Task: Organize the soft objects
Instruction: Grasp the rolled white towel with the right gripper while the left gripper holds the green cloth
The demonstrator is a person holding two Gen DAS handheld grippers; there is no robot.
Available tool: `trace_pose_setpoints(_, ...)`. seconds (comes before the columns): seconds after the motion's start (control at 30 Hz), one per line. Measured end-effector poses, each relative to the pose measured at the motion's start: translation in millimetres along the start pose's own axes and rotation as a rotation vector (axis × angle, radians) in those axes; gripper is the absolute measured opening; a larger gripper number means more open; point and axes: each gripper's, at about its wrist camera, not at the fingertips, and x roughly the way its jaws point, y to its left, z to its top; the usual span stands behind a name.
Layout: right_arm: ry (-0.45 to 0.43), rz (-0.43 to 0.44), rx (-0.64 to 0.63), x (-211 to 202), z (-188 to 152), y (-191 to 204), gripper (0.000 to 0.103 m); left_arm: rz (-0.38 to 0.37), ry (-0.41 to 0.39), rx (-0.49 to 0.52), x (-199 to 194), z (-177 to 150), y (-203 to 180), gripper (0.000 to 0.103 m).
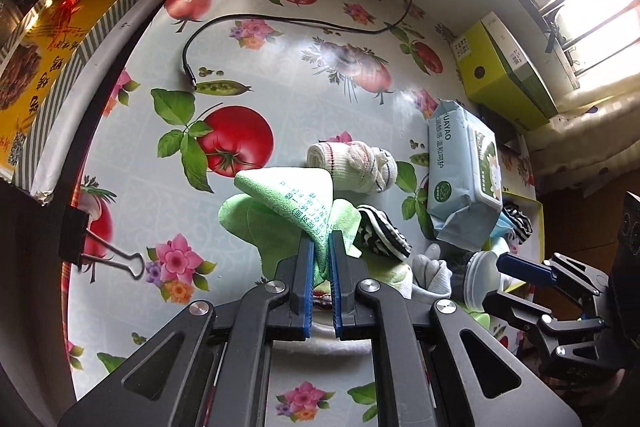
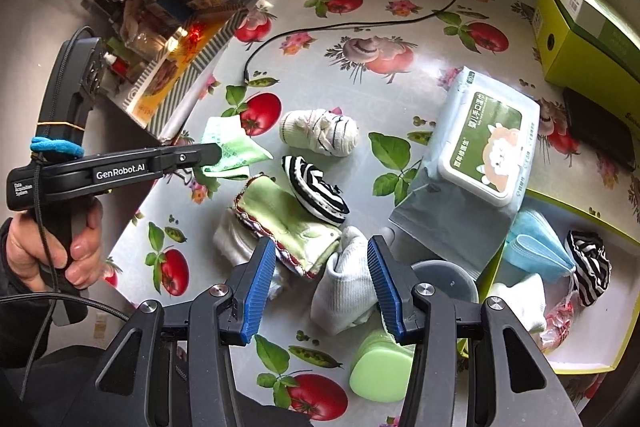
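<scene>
Blue-padded left gripper [image 1: 321, 247] jaws are clenched on the green cloth [image 1: 280, 195], lifted just above the tablecloth.
Right gripper [image 2: 322, 255] hangs half-parted over the white sock [image 2: 344, 291], gripping nothing; lift the cloth clear before carrying it to the yellow tray [image 2: 592, 363].

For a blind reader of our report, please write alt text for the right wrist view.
The right tool hangs open above a white sock on a flower-print table. At left, a hand holds the left tool, shut on a green cloth. At right, a tray holds a blue mask and a striped sock.
</scene>
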Motion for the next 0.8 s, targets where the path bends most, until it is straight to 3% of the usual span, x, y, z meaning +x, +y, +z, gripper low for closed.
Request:
trace_pose_setpoints(0.23,0.040,0.009,-0.045,19,12,13,0.047,-0.006,-0.005,-0.029,-2,-2,12,0.007)
trace_pose_setpoints(0.5,0.137,0.041,-0.188,55,11,40,0.047,-0.001,-0.015,-0.068,-5,-3,31,0.007)
trace_pose_setpoints(0.8,0.204,-0.007,-0.303,88,10,57,0.047,-0.001,-0.009,-0.105,-6,-10,49,0.007)
